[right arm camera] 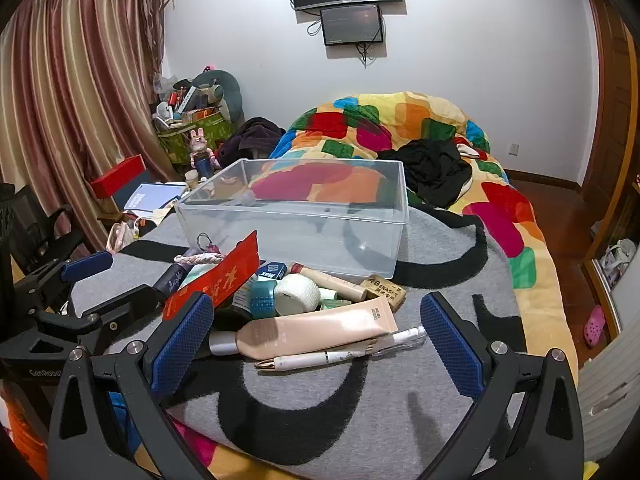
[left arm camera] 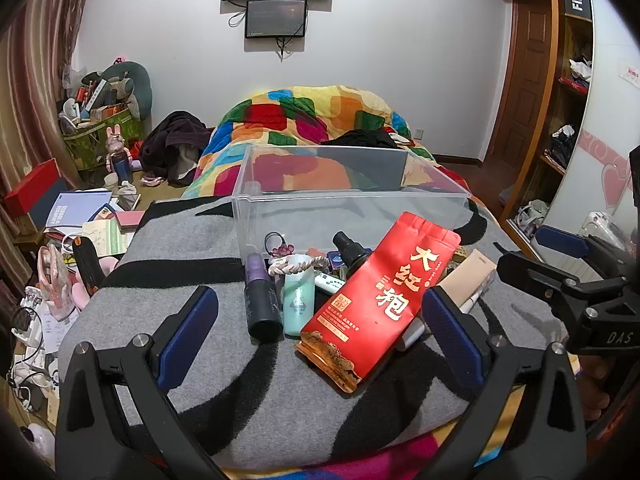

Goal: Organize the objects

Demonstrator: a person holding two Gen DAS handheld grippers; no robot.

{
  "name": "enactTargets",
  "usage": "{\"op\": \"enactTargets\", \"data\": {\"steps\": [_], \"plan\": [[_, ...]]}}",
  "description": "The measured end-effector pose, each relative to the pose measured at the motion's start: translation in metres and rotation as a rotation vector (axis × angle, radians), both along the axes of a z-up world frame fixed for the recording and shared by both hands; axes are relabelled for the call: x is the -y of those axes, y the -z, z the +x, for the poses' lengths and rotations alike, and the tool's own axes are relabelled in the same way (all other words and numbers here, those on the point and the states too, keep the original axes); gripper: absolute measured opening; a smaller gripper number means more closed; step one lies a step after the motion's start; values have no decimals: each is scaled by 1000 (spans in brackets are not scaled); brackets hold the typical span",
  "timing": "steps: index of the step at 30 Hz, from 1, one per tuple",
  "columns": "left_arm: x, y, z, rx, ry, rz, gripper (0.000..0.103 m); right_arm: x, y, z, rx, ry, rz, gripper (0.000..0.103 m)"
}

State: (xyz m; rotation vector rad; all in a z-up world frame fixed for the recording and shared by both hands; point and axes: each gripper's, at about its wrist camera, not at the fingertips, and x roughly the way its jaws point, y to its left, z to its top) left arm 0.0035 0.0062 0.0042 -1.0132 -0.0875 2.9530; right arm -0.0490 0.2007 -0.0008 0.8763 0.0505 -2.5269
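A clear plastic box (left arm camera: 436, 194) (right arm camera: 360, 216) stands empty on the grey and black blanket (left arm camera: 168, 248). In front of it lies a pile: a red tea pouch (left arm camera: 380, 296) (right arm camera: 216, 280), a dark purple bottle (left arm camera: 261, 300), a mint bottle (left arm camera: 298, 300), a beige tube (right arm camera: 316, 330) (left arm camera: 464, 276), a white pen (right arm camera: 340, 354), a white roll (right arm camera: 298, 294) and a small brown eraser box (right arm camera: 382, 286). My left gripper (left arm camera: 320, 312) is open just before the pile, above the bottles and pouch. My right gripper (right arm camera: 316, 328) is open, its fingers either side of the tube and pen.
A colourful quilt (left arm camera: 316, 120) and black clothes (right arm camera: 432, 168) lie behind the box. Clutter of books, boxes and bags fills the floor at the left (left arm camera: 80, 216). A wardrobe (left arm camera: 568, 100) stands at the right. The blanket's near edge is close to both grippers.
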Motion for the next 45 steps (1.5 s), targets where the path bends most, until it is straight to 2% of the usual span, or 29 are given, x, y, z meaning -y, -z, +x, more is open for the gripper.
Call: {"op": "enactTargets", "data": {"steps": [45], "plan": [[0, 3, 3, -5, 6, 14, 103, 1, 4, -1, 23, -8, -13, 103]]}}
